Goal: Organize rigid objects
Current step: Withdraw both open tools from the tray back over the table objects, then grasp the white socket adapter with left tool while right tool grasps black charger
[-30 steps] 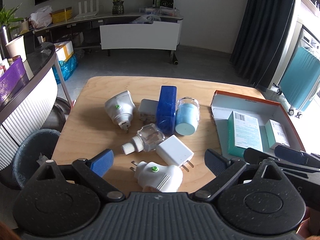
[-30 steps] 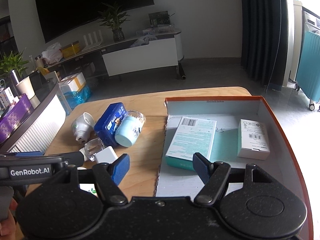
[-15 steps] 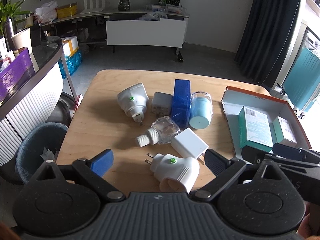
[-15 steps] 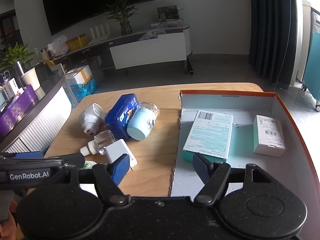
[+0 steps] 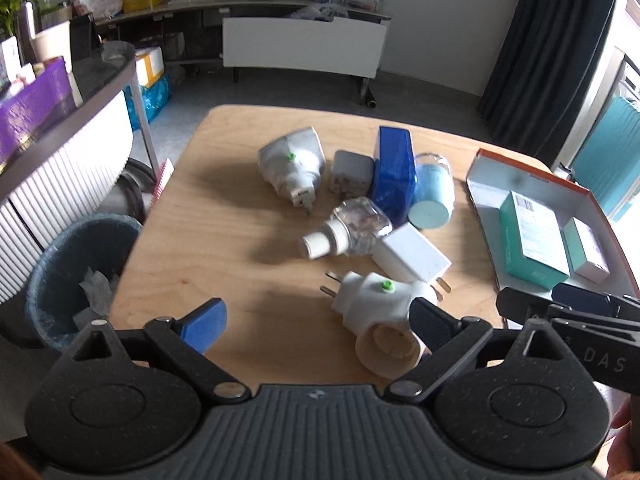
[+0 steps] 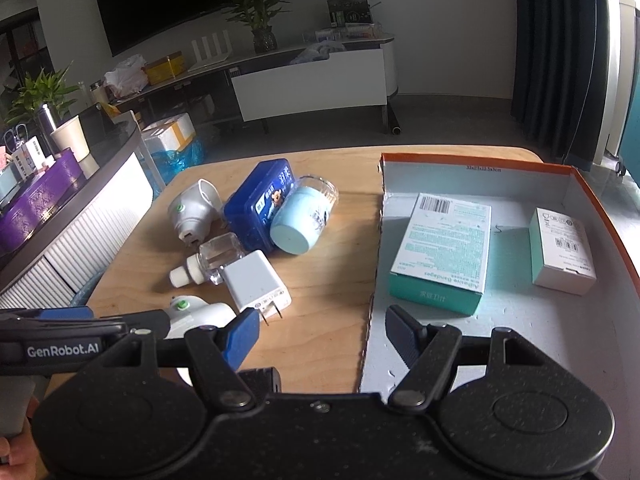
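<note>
— White plug-in nearest the front edge of the tabletop (image 5: pixel 224 208): which gripper?
— Left gripper (image 5: pixel 316 320). The white plug-in (image 5: pixel 376 304) lies between its 2 spread, empty jaws, prongs toward the left edge, touching the right pad.
— And the right gripper (image 6: pixel 320 332)?
— Open, empty, straddling the box (image 6: pixel 600 216) wall.

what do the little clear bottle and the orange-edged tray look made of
Clear bottle: looks like glass or hard clear plastic, see-through and glinting, with a white ribbed plastic cap. Orange-edged tray: likely cardboard, matte white inside, with a ragged torn edge on its left side.
</note>
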Demonstrator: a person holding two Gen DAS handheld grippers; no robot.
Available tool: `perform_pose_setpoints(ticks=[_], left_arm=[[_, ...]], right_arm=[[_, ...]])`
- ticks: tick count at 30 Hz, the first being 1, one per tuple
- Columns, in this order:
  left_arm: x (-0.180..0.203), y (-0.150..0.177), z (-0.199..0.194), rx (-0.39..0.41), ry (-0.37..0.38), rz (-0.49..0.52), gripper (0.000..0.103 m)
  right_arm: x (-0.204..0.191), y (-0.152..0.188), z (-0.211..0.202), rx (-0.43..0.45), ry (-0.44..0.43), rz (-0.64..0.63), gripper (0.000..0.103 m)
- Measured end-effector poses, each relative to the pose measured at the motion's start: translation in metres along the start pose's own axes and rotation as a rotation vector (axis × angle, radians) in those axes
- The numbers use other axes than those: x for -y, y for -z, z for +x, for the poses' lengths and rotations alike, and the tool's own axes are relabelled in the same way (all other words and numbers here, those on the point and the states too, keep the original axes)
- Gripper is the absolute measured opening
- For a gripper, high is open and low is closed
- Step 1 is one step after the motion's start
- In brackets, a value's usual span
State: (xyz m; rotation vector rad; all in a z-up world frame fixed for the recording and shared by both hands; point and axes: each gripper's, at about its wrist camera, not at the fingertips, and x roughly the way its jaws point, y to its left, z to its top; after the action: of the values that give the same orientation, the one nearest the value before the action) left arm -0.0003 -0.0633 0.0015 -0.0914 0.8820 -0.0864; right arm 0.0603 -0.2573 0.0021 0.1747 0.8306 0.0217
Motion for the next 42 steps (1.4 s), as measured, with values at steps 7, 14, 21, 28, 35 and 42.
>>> perform_pose_setpoints(ticks=[7,14,21,28,35,42], left_arm=[[0.015,0.003,0.010,-0.010,0.046,0.041,0.103],[0.021,0.003,0.041,-0.046,0.048,0.084,0.103],[0.015,0.005,0.043,-0.018,0.080,0.121,0.084],[-0.014,0.004,0.021,0.016,0.025,0.096,0.084],[-0.035,0.009,0.007,0.043,-0.026,0.065,0.084],[-0.033,0.013,0.006,0.045,-0.021,0.054,0.084]], right_arm=[[0.008,0.009,-0.007,-0.002,0.004,0.016,0.083],[0.008,0.019,-0.013,-0.017,-0.017,0.017,0.083],[-0.014,0.035,-0.008,-0.072,-0.068,-0.026,0.083],[-0.046,0.041,0.011,-0.112,-0.099,-0.080,0.083],[-0.062,0.043,0.029,-0.122,-0.059,-0.128,0.085],[-0.070,0.045,0.035,-0.101,0.003,-0.194,0.076]])
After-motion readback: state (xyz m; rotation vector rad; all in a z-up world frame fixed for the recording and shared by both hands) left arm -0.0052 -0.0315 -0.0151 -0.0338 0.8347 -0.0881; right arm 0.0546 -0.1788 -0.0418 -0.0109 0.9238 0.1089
